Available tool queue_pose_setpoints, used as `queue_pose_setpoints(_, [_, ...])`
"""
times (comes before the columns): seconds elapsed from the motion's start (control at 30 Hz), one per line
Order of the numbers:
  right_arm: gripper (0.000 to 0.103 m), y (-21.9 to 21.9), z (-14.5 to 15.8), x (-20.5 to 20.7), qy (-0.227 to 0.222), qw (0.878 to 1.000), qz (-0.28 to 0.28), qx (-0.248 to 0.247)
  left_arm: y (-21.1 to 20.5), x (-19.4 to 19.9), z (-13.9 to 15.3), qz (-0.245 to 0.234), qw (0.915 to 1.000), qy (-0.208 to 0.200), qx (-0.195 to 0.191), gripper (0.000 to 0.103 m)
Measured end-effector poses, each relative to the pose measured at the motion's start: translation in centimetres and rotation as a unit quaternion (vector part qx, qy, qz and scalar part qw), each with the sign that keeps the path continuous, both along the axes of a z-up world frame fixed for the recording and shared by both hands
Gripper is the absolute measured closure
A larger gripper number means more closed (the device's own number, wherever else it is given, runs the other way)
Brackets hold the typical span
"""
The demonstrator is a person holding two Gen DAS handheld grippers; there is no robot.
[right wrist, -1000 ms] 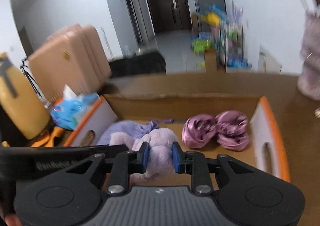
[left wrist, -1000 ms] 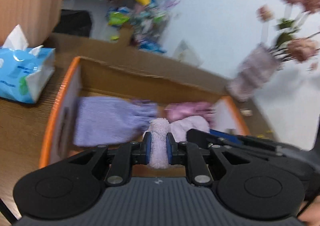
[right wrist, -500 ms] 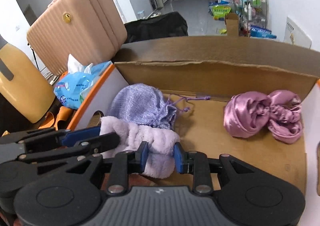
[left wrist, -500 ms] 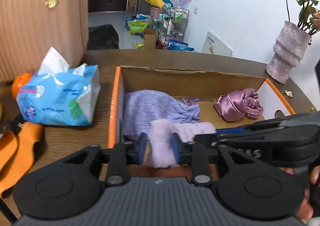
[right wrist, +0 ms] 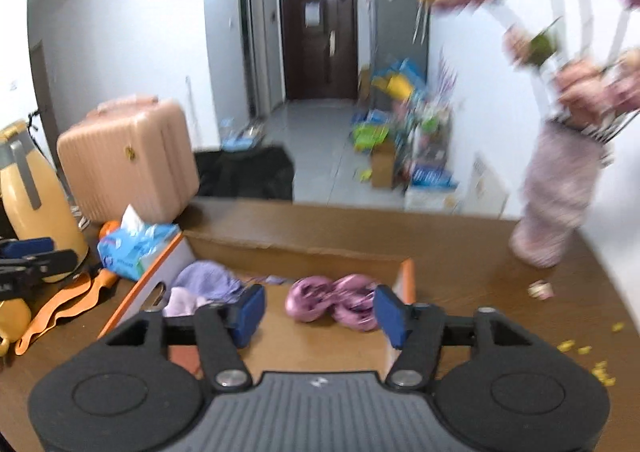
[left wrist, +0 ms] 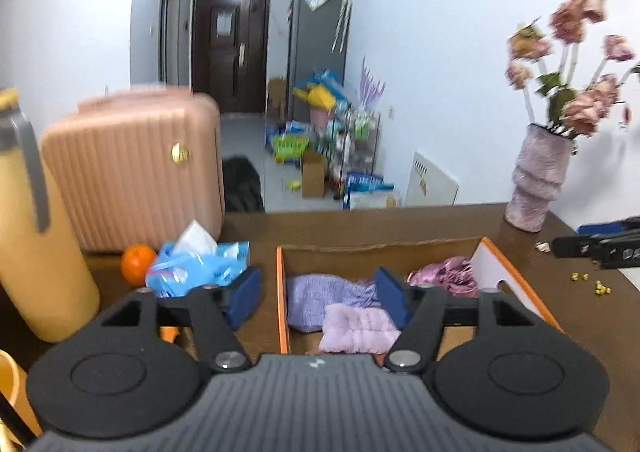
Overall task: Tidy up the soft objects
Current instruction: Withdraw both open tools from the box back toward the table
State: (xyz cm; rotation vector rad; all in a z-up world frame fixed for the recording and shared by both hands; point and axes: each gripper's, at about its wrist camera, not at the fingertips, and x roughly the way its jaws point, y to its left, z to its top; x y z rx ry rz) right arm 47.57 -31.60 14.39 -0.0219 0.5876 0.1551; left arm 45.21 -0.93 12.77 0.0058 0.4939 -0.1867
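Both grippers hang above the cardboard box [left wrist: 516,272] on the brown table [right wrist: 460,236], nothing between their blue pads. The left gripper [left wrist: 318,298] and the right gripper [right wrist: 318,310] are spreading their jaws. The fluffy lilac cloth [left wrist: 358,328] lies released at the box's near left, against the purple knit pouch [left wrist: 316,298]; the pink satin bundle [right wrist: 334,302] sits further right.

Two wrist fisheyes, above table, angled down — sharing cardboard box [left wrist: 516,276] [right wrist: 280,248]
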Motion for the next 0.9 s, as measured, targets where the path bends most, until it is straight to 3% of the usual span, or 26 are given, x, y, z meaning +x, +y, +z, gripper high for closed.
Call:
queue_pose_setpoints(0.03, [0.021, -0.6, 0.5, -1.1, -0.016, 1.000, -0.007, -0.003, -0.3, -1.1, 0.5, 0.000, 0.9998, -0.016, 0.007, 0.027])
queue_pose_setpoints(0.07, [0.019, -1.2, 0.8, -2.2, -0.031, 0.999, -0.013, -0.005, -0.6, -2.0, 0.8, 0.000, 0.9994, -0.031, 0.014, 0.024])
queue_pose_setpoints(0.2, [0.019, -2.6, 1.7, -5.3, -0.061, 0.998, -0.028, 0.003, -1.8, -4.7, 1.9, -0.011, 0.9970, -0.073, 0.023, 0.013])
queue_pose_setpoints(0.47, [0.016, -1.0, 2.7, -9.3, -0.102, 0.995, -0.018, -0.007, -2.2, -8.4, 3.4, -0.002, 0.9950, -0.099, 0.011, 0.009])
queue_pose_setpoints(0.6, [0.012, -0.7, 1.2, -14.0, -0.142, 0.990, -0.019, 0.008, -1.3, -12.9, 1.2, 0.030, 0.9911, -0.130, -0.005, 0.006])
queue_pose_setpoints(0.73, [0.010, 0.3, -2.1, -20.6, -0.173, 0.985, 0.006, 0.006, -0.7, -17.9, -1.9, 0.015, 0.9913, -0.130, -0.012, 0.004])
queue_pose_setpoints(0.83, [0.008, 1.3, -4.3, -24.8, -0.189, 0.981, 0.030, -0.008, 0.1, -21.8, -3.9, -0.002, 0.9880, -0.154, -0.019, 0.000])
queue_pose_setpoints(0.9, [0.008, 1.7, -5.8, -27.4, -0.194, 0.980, 0.039, -0.011, 0.6, -24.0, -4.9, -0.015, 0.9859, -0.167, 0.004, 0.000])
